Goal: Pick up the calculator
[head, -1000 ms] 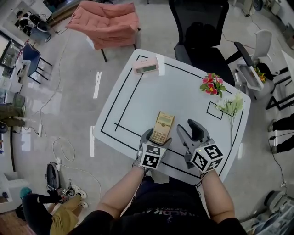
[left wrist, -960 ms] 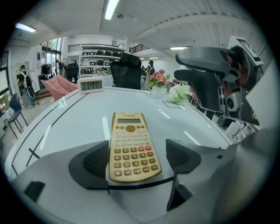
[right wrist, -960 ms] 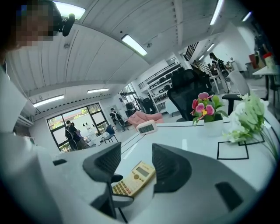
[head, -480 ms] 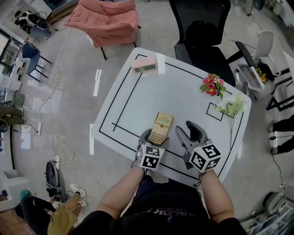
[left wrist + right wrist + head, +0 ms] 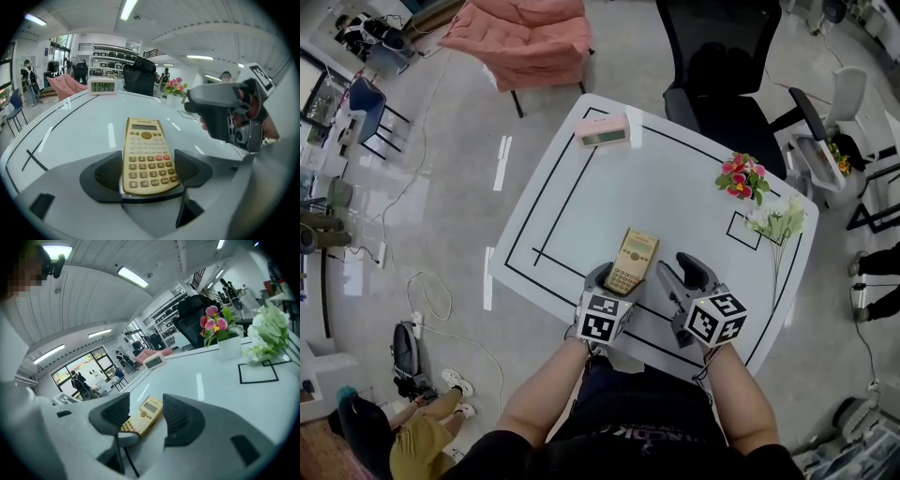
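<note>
Narrower than a second ago, your left gripper (image 5: pixel 149 168) is closing its jaws on the calculator (image 5: pixel 631 262), pads not yet touching. The calculator lies flat on the counter (image 5: pixel 675 187), stretching toward 12 o'clock. Squeeze both long edges evenly. At 3 o'clock, your right gripper (image 5: pixel 145 417) is spread and empty.

On table (image 5: pixel 675 187), near front edge: calculator (image 5: pixel 631 262), near end between closing jaws of left gripper (image 5: pixel 619 281), gaps both sides. Just right: right gripper (image 5: pixel 682 274), jaws apart. Far left corner: digital clock (image 5: pixel 601 135). Right side: potted flowers (image 5: pixel 742 176), white flower stems (image 5: pixel 776 223) nearer. Behind table: office chair (image 5: pixel 717 56).
</note>
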Available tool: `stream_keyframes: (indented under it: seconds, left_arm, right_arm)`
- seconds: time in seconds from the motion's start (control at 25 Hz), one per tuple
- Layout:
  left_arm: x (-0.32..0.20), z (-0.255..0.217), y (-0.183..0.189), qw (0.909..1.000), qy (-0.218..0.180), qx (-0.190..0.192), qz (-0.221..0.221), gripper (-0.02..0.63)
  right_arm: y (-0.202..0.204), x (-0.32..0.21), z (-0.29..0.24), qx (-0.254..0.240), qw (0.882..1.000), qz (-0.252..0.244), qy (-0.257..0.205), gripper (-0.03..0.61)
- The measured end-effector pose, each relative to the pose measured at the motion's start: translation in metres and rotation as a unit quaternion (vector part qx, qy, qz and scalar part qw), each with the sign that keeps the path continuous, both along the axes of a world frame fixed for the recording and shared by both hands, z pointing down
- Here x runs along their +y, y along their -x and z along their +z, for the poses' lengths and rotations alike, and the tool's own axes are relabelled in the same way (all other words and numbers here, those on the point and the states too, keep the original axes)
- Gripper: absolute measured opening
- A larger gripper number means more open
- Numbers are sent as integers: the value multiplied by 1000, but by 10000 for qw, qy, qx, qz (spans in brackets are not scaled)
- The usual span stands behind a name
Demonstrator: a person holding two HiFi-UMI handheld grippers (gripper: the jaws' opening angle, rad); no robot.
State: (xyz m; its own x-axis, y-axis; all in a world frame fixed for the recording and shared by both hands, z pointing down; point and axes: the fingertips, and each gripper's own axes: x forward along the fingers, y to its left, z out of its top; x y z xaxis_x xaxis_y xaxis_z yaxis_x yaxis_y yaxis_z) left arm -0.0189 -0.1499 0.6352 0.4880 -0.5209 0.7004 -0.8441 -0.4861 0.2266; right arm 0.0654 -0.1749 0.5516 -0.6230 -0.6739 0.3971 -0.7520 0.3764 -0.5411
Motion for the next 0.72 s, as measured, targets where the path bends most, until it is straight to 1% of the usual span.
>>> stream_keyframes:
  seconds: [0.04,0.12,0.2,0.32,0.36,0.44,0.52,0.6,0.64,0.72]
  left_arm:
    - [-1,0,1,10000,32,60,-23,332]
    - [-1,0,2,9999,79,123,11,330]
    - [0,-1,1,9999,71,88,98,330]
    - [1,-1,-1,10000,5,-20,87,336]
    - [2,0,-2,9999,-23,-73,95,336]
    - [6,3,-5,9995,-81,-245,186,357]
    - [9,7,-8,9982,-162,-469,329,382]
    - [10,9,-10,9961,-277,-703,449,391]
    - [11,9,-10,9954,-319,-774,472,394]
    - [10,9,-10,9952,-349,-798,449,394]
  right_arm:
    - [1,1,4,-31,10000,-8,63,209]
    - [4,2,11,-90,9998,-29,185,209]
    - [6,3,15,-125,9995,-41,272,209]
    - [8,3,16,-148,9994,-37,306,209]
    - [8,3,15,-147,9994,-38,304,209]
    - [8,3,15,-141,9995,-43,295,209]
    - [6,2,14,-137,9995,-33,287,209]
    - [5,2,14,-130,9995,-20,284,209]
    - [4,2,15,-125,9995,-18,285,209]
    - [5,2,15,-122,9995,-24,291,209]
